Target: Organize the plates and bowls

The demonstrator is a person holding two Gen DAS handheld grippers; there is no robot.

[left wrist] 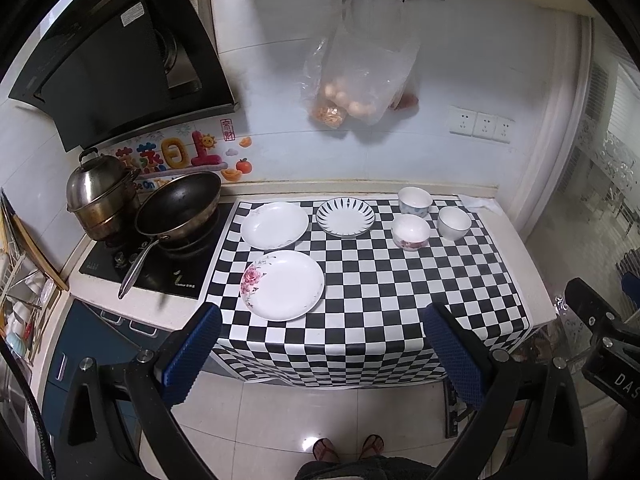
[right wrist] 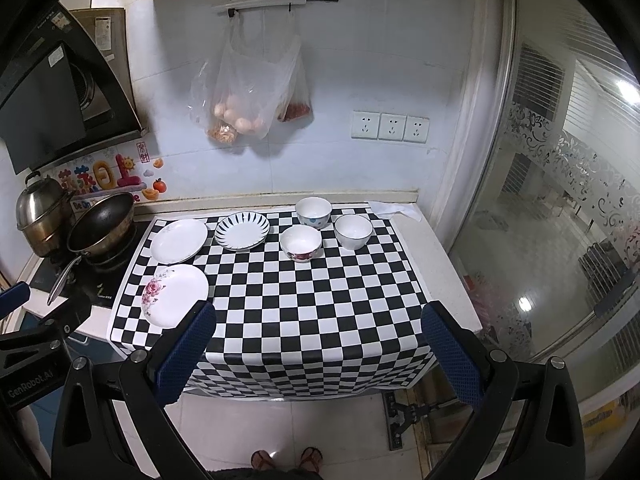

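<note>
Three plates lie on the checkered cloth [left wrist: 360, 300]: a rose-printed plate [left wrist: 283, 284] [right wrist: 176, 295] at the front left, a plain white plate [left wrist: 274, 225] [right wrist: 179, 241] behind it, and a blue-striped plate [left wrist: 345, 217] [right wrist: 242, 231]. Three bowls stand at the back right: a blue-dotted bowl [left wrist: 415, 201] [right wrist: 313, 211], a floral bowl [left wrist: 411, 232] [right wrist: 300, 243] and a white bowl [left wrist: 454, 222] [right wrist: 353, 231]. My left gripper [left wrist: 320, 356] and right gripper [right wrist: 318, 354] are both open and empty, held back from the counter's front edge.
A stove with a black frying pan [left wrist: 179, 206] [right wrist: 100, 224] and a steel steamer pot [left wrist: 100, 196] stands left of the cloth. Plastic bags [left wrist: 356, 80] hang on the wall. A glass sliding door [right wrist: 560, 200] is at the right. My feet show on the tiled floor [left wrist: 348, 448].
</note>
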